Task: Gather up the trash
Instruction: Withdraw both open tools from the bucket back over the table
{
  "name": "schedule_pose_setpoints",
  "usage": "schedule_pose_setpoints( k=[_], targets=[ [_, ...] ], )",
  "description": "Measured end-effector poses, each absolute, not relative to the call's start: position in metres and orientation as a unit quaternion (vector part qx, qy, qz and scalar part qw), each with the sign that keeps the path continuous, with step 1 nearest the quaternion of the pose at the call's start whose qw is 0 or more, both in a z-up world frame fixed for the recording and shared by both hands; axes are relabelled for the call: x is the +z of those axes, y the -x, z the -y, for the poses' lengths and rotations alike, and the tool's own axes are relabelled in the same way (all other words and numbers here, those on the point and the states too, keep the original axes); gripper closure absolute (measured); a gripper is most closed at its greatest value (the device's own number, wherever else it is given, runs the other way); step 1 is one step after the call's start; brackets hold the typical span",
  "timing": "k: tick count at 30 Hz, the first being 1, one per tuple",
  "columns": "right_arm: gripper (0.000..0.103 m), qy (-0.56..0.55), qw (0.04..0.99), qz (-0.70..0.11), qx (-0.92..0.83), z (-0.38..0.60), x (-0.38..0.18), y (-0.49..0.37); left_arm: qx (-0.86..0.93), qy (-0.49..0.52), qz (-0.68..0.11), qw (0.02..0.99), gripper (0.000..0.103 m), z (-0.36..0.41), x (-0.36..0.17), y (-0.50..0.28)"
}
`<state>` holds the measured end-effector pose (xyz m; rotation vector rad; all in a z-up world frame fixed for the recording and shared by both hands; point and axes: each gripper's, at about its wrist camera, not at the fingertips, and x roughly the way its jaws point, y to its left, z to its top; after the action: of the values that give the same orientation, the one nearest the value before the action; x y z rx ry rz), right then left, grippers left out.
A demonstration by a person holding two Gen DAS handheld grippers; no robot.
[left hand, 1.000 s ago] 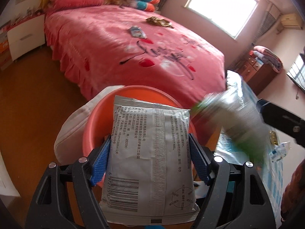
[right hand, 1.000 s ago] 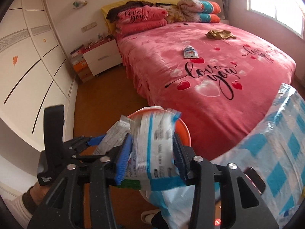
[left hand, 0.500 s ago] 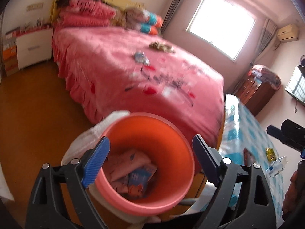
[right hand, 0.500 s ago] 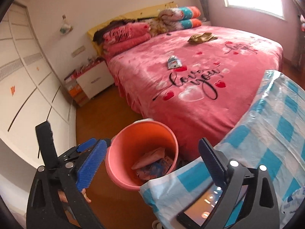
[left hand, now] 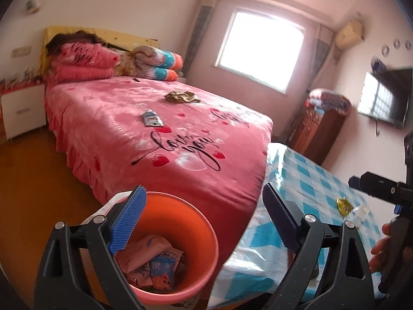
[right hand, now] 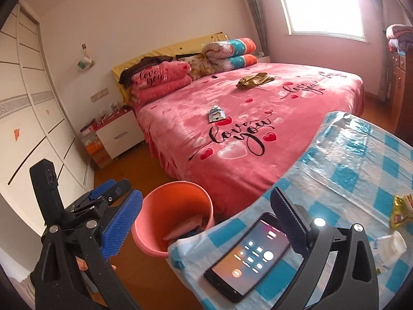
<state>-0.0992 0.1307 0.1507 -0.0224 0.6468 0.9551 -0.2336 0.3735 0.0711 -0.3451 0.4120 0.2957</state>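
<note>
Trash wrappers lie in the round orange plastic bucket directly below the left tool, whose blue ribbed pads have just been spreading and now stand released with nothing between them. Ahead of that tool the pink heart-printed bed carries a small silver-blue packet and, farther on, a crumpled olive-gold wrapper. To its right a bench under a blue-and-white checked plastic cloth meets the bed's corner, and a small yellow wrapper lies on it. Bare brown wooden floor runs along the bed's left edge.

From the right wrist, the right tool is likewise released and empty, its jaws having just opened. The bucket stands ahead between its pads, on the floor and tucked against the bench's corner. A black smartphone with a lit screen lies near the bench edge, beside the right pad. A yellow-green packet rests farther right. The left tool sits at lower left.
</note>
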Motion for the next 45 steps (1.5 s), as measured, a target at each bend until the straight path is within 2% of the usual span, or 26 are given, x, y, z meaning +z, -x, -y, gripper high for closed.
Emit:
schedule_pose_setpoints(
  k=[3,10,27,45],
  targets=[
    [0.005,-0.003,0.85,-0.286,0.442,-0.11,0.155,0.102,0.148,0.139,-0.232,0.951,0.011,-0.357,0.078,0.223],
    [0.005,-0.015,0.883,-0.243,0.401,-0.065,0.162,0.106,0.104,0.118,-0.239,0.958,0.011,-0.316,0.091,0.213],
    [0.005,-0.069,0.907,-0.249,0.334,0.029,0.134,0.092,0.005,0.119,-0.247,0.962,0.011,-0.238,0.086,0.193],
    [0.005,-0.106,0.92,-0.264,0.271,0.103,0.108,0.075,-0.045,0.066,-0.32,0.944,0.011,-0.17,0.078,0.169]
  ],
)
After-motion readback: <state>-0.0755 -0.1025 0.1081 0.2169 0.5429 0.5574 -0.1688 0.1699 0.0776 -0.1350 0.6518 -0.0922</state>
